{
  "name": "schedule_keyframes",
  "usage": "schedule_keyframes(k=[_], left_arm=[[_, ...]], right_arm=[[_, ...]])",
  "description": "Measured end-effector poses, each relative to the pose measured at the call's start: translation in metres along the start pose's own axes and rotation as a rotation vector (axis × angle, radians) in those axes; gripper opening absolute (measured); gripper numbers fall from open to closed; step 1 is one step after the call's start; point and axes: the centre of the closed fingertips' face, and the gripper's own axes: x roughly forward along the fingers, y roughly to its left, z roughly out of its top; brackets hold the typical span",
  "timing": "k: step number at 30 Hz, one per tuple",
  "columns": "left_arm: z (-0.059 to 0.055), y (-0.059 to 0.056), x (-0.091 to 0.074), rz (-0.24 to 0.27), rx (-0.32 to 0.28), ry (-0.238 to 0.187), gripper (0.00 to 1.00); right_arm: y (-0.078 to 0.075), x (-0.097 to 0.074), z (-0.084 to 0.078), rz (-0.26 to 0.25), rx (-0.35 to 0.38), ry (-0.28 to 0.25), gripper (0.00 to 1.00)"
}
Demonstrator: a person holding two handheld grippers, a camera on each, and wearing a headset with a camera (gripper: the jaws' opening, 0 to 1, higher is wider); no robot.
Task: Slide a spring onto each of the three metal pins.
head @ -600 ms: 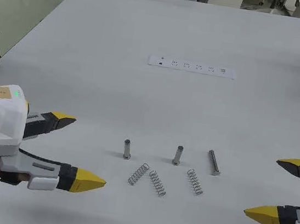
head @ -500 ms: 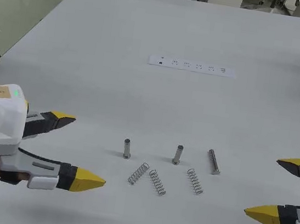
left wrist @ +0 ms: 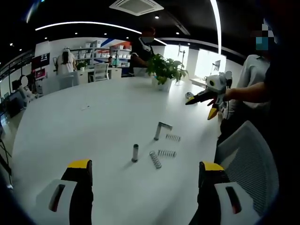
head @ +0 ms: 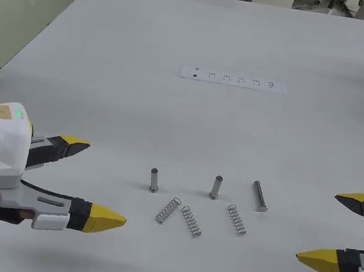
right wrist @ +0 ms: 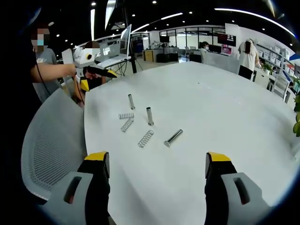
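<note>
Fingers (head: 101, 218) on my left gripper (head: 105, 181) and right gripper (head: 317, 227) stand spread, empty. Between them the springs (head: 191, 221) crowd together; a careless pinch may scatter them or topple an upright pin (head: 154, 180).

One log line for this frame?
left gripper open, empty | right gripper open, empty | left pin upright, bare | middle pin upright, bare | right pin lying, bare | springs three, loose on table

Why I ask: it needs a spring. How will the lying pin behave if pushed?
The lying pin is a round rod flat on the table, so it would likely roll. It looks like solid metal: probably stiff, heavy for its size.
</note>
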Motion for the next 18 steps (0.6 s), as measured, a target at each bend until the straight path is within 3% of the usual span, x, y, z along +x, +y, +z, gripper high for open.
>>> schedule_keyframes(k=[18], left_arm=[[0.0005,-0.0021,-0.0002,-0.003,-0.002,-0.002,0.89]], right_arm=[[-0.0004,-0.0019,-0.0003,-0.002,0.003,0.009,0.82]])
